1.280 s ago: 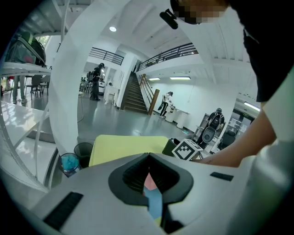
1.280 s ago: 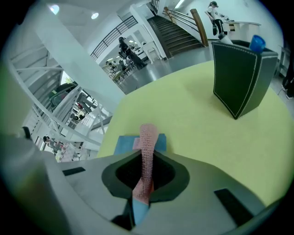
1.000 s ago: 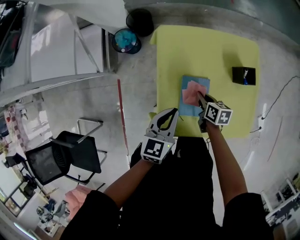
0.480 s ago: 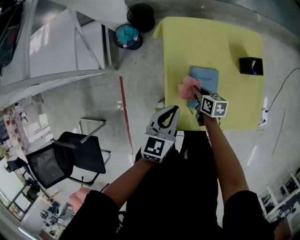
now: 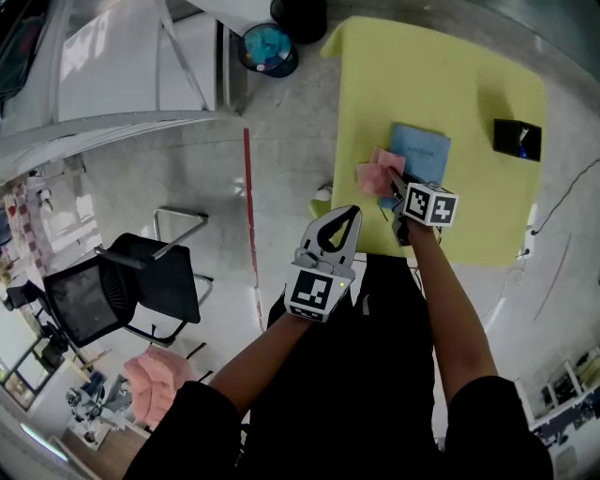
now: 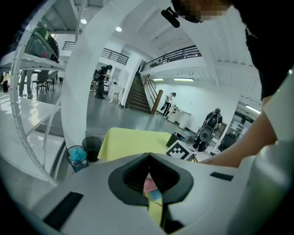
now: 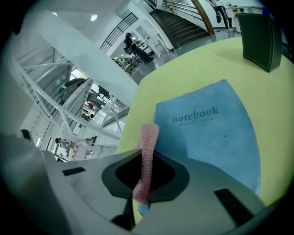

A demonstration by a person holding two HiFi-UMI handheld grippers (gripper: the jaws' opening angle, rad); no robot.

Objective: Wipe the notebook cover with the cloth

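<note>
A blue notebook (image 5: 419, 157) (image 7: 206, 133) lies on the yellow table (image 5: 469, 84), its cover printed "notebook". My right gripper (image 5: 395, 183) (image 7: 143, 179) is shut on a pink cloth (image 5: 378, 172) (image 7: 146, 160), which hangs at the notebook's left edge, half off the cover. My left gripper (image 5: 342, 218) (image 6: 149, 183) is held off the table's near left corner, over the floor, jaws shut with nothing between them.
A black box (image 5: 518, 139) (image 7: 259, 39) stands on the table's far right. A black bin (image 5: 300, 14) and a clear cup with blue contents (image 5: 267, 49) sit on the floor beyond the table's left corner. A black chair (image 5: 122, 295) stands at left, a white metal frame (image 5: 141, 84) behind.
The right gripper has dragged the pink cloth leftward, from the middle of the notebook cover to its left edge. The left gripper has kept its place.
</note>
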